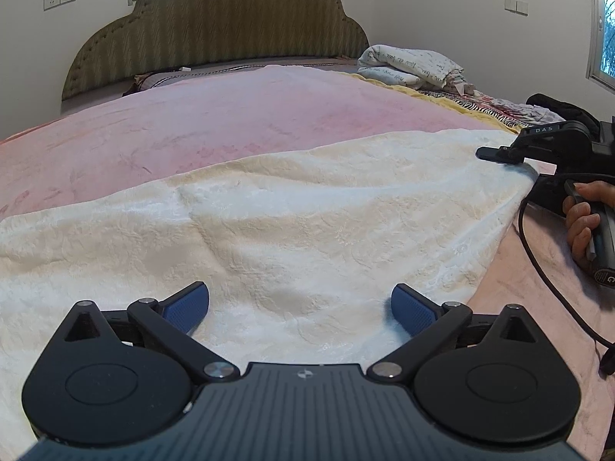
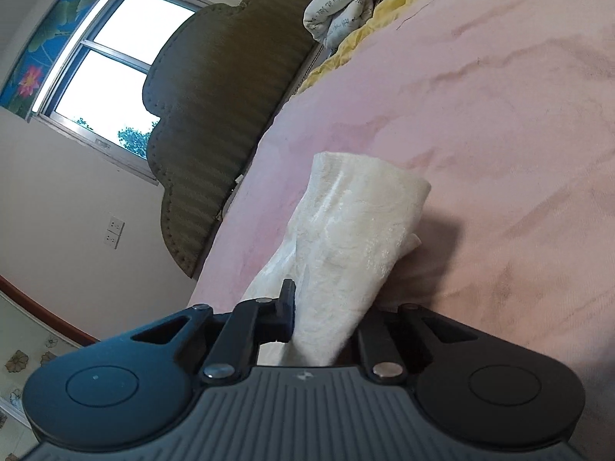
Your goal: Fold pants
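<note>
The cream pants [image 1: 292,207] lie spread on the pink bed [image 1: 192,123], soft, light and floppy. Right tongs [image 2: 307,319] pinch one edge; left tongs [image 1: 300,303] gape empty above another.

The right gripper [image 2: 307,319] is clamped on a bunch of the cream pants [image 2: 346,238] — the cloth rises from between its fingers in a crumpled cone, its open end lifted off the pink blanket [image 2: 499,115] and throwing a dark shadow beside it. Only the left finger [image 2: 286,303] with its blue pad shows; the other is hidden behind the fabric. The view is tilted, so the bed slopes up to the right. Beyond it stands a scalloped olive headboard [image 2: 215,107], with a yellow quilt [image 2: 346,50] and a white bundle printed with writing [image 2: 338,4] near the top. A bright window [image 2: 111,61] and two wall sockets [image 2: 115,232] are on the left wall.
</note>
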{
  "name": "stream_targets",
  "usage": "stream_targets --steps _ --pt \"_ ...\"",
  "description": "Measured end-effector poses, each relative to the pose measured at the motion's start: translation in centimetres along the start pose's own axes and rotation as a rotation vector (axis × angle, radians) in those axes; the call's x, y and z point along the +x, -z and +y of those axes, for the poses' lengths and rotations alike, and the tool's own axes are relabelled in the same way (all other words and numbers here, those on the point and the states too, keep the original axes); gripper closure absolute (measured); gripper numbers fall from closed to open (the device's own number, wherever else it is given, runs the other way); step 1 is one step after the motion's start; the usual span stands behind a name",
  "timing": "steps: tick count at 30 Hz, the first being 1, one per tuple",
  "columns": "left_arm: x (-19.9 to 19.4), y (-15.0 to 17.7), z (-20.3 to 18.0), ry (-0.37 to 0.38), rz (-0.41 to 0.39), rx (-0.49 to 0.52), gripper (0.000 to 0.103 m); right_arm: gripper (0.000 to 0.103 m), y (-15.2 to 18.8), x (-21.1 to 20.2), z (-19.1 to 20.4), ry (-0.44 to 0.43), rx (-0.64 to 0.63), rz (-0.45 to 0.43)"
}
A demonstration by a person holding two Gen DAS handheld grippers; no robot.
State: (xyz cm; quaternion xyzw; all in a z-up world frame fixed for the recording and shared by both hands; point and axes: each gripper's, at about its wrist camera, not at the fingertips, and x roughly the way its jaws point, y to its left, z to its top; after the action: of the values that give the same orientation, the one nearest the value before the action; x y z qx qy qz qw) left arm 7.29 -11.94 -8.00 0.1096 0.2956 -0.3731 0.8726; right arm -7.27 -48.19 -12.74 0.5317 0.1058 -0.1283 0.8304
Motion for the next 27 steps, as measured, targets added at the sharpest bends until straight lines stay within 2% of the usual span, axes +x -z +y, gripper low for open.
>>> stream_targets --steps 4,6,8,12,14,16,20,22,24,26,27 --pt "-0.8 -0.3 0.8 -0.001 -0.029 -0.048 0.003 0.094 -0.1 -1.1 1.1 -0.043 -0.029 -0.021" --pt "-1.5 -0.6 1.7 0.029 -0.053 -0.117 0.003 0.094 -0.4 -1.5 2.6 -0.068 -0.080 -0.030" --pt "-2.3 -1.2 3.3 0.118 -0.081 -0.248 0.002 0.094 -0.5 -1.9 4.7 -0.090 -0.161 -0.041" --pt "-2.1 -1.8 7.3 0.343 -0.088 -0.610 0.002 0.094 0.1 -2.5 9.3 -0.133 -0.345 -0.055" --pt "-1.5 -1.4 9.2 0.424 -0.088 -0.783 0.002 0.094 0.9 -2.6 11.5 -0.155 -0.430 -0.054" --pt "-1.2 -0.9 10.5 0.477 -0.096 -0.906 0.001 0.094 2.2 -2.5 13.8 -0.178 -0.539 -0.050" --pt "-1.5 0.3 12.1 0.571 -0.162 -1.065 0.001 0.094 8.1 -2.3 18.9 -0.197 -0.895 -0.029" --pt "-1.4 0.8 12.5 0.657 -0.192 -1.149 0.001 0.094 12.4 -1.7 20.6 -0.214 -1.074 0.027" --pt "-1.1 1.1 12.7 0.725 -0.200 -1.210 0.000 0.094 16.3 -0.9 21.1 -0.235 -1.202 0.090" --pt "-1.0 0.9 12.7 0.739 -0.196 -1.218 0.000 0.094 19.9 -0.3 21.0 -0.233 -1.317 0.125" --pt "-0.9 0.7 12.7 0.718 -0.180 -1.211 0.000 0.094 21.3 -0.3 21.0 -0.235 -1.369 0.130"
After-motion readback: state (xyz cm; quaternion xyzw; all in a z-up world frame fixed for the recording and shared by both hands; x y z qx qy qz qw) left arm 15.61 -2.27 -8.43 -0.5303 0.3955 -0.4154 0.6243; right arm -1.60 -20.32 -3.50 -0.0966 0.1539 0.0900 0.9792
